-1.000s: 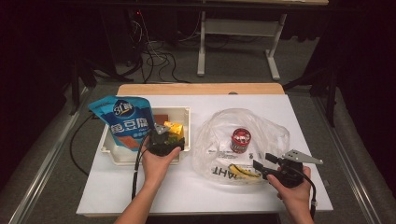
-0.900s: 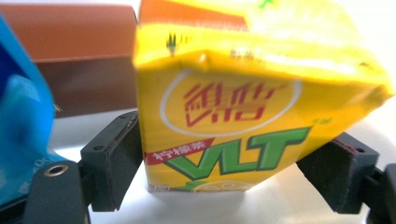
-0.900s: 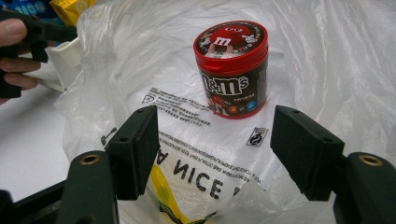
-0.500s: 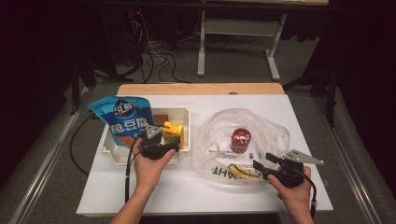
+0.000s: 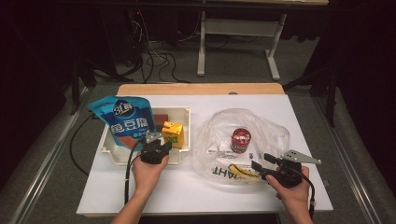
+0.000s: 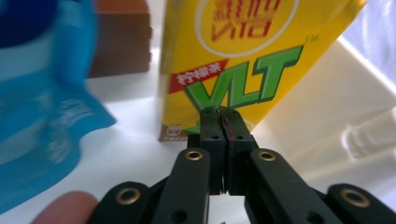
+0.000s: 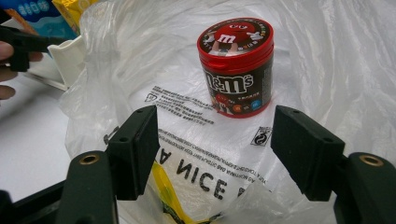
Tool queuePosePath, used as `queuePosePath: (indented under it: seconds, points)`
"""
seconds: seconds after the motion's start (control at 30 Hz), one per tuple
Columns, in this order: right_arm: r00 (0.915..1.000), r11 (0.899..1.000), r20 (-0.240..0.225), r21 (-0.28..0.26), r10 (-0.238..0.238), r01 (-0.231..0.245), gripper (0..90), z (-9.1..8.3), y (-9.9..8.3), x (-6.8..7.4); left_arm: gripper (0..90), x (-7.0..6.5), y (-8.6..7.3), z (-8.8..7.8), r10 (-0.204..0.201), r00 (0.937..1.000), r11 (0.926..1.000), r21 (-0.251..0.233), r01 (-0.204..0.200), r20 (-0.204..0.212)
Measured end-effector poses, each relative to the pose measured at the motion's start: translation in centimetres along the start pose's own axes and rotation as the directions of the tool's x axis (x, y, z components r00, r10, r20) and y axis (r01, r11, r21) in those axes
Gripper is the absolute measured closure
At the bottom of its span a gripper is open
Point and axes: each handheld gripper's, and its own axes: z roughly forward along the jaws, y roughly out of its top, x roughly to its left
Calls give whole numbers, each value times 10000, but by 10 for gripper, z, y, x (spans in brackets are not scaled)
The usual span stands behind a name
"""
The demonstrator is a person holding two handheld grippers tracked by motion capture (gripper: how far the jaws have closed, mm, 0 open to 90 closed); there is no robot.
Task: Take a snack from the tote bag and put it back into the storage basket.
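My left gripper [image 5: 158, 143] is at the near rim of the white tray [image 5: 187, 114]. Its jaws have just been closing and now stand shut with nothing between them [image 6: 223, 112]. They point at a yellow lemon-tea carton [image 6: 243, 56] [image 5: 173, 133] standing just ahead in the tray. A blue pouch [image 5: 128, 120] [image 6: 42, 107] leans in the tray's left part. My right gripper [image 5: 261, 161] [image 7: 215, 140] is open over a clear plastic bag [image 5: 261, 128] [image 7: 187, 70]. A red-lidded M&M's tub [image 5: 241, 140] [image 7: 236, 65] stands upright on the bag, beyond the jaws.
A brown box [image 5: 161, 119] [image 6: 121, 42] lies at the back of the tray behind the carton. Something yellow [image 5: 243, 171] [image 7: 168, 196] lies inside the bag near my right gripper. The white table top ends at a wooden strip [image 5: 201, 88] at the far side.
My left gripper has drawn back a little toward the tray's near rim, uncovering the carton, and its jaws have closed. The right hand has stayed put.
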Motion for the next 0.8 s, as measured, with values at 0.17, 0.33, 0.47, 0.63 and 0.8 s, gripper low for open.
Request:
queuePosePath:
  seconds: [0.17,0.33,0.47,0.63,0.8]
  points:
    - [10000,10000,-15,24,12,-12,331,0,-1,-2,900,-1,7,9,-135,9996,9997,180,140,-267]
    - [10000,10000,-15,52,26,-26,332,1,-1,-2,900,-1,14,18,-39,9994,9994,345,50,-333]
    - [10000,10000,-22,52,-32,32,332,1,-1,-2,900,0,19,25,-119,9993,9990,420,134,-356]
    - [10000,10000,-18,65,-5,5,332,1,-1,-2,900,-5,20,35,-257,9996,9984,505,264,-146]
    - [10000,10000,-29,68,34,-33,333,1,-1,-2,900,-10,24,42,-265,9996,9983,523,267,-59]
